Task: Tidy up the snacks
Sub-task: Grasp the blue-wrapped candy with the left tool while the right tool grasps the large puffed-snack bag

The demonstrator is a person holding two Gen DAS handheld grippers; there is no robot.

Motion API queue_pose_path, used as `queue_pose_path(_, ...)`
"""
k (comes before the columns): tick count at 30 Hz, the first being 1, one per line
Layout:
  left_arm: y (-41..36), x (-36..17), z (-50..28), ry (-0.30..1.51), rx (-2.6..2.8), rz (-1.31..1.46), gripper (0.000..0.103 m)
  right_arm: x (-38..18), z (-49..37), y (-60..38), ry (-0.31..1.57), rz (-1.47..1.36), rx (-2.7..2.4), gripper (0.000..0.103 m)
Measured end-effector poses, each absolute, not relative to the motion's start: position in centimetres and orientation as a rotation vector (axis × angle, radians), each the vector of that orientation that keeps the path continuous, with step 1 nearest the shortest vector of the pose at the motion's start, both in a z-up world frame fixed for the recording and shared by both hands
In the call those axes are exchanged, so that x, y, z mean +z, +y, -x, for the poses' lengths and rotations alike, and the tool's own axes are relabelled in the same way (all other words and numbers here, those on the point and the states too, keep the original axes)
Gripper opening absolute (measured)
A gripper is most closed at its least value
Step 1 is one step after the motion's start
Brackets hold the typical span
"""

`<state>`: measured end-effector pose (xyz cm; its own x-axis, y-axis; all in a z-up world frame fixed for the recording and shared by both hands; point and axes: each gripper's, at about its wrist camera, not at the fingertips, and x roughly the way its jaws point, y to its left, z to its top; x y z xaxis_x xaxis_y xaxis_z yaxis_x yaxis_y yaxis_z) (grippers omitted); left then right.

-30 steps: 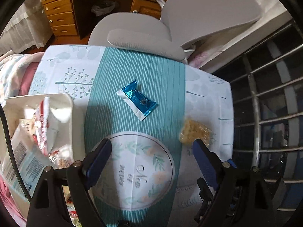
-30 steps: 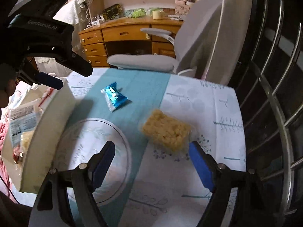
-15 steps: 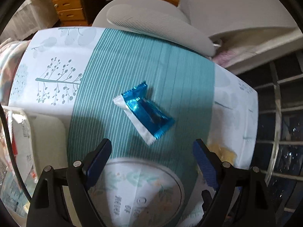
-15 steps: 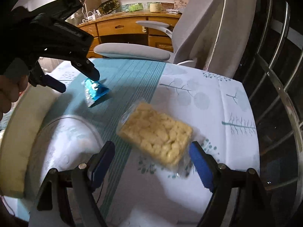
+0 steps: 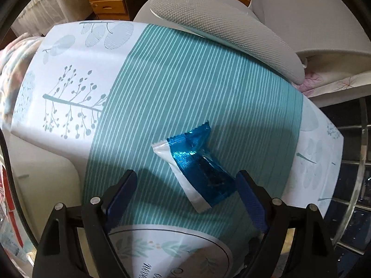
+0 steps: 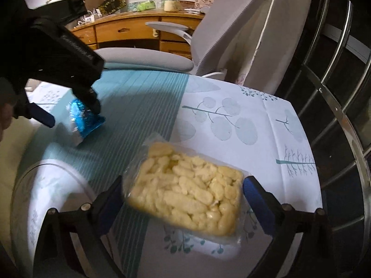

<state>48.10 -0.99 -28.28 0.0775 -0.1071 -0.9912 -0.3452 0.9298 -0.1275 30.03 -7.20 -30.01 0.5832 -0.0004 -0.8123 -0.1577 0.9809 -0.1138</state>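
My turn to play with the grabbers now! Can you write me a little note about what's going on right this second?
Left gripper: open, low over the shiny blue foil snack packet, which lies flat on the teal striped table runner, nearer the right finger.
Right gripper: open, straddling the clear-wrapped yellow puffed rice cake on the white leaf-print tablecloth.
Done: neither snack is gripped yet.
Left: close on each, lift, then probably carry both to the white tray at the left.

Blue snack wrapper [image 5: 200,169]: glossy, crinkled foil with a white matt edge. Puffed-rice pack [image 6: 185,192], beside the wrapper: clear shiny film over rough, knobbly grains. Worktop cover [image 5: 185,88]: smooth, printed, faint sheen. Chair [image 5: 222,30] behind: coarse grey woven fabric.
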Motion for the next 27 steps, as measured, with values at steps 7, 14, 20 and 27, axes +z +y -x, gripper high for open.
queue_pose_path(7,-2.0,-28.9,-48.6,1.484,0.200,0.356,0.074,-30.3,-30.7,-7.7,0.949,0.117,0.084,0.095)
queue_pose_path(14,-1.5,-28.7,-48.0,1.463,0.210,0.362,0.060,-30.2,-30.6,-7.8,0.953,0.132,0.096,0.089)
queue_pose_path(20,-1.3,-28.5,-47.5,1.456,0.217,0.332,0.050,-30.0,-30.3,-7.6,0.996,0.130,0.121,0.087)
queue_pose_path(27,-1.1,-28.2,-46.0,1.496,0.216,0.301,0.033,-29.5,-28.2,-8.0,1.073,0.087,0.187,0.086)
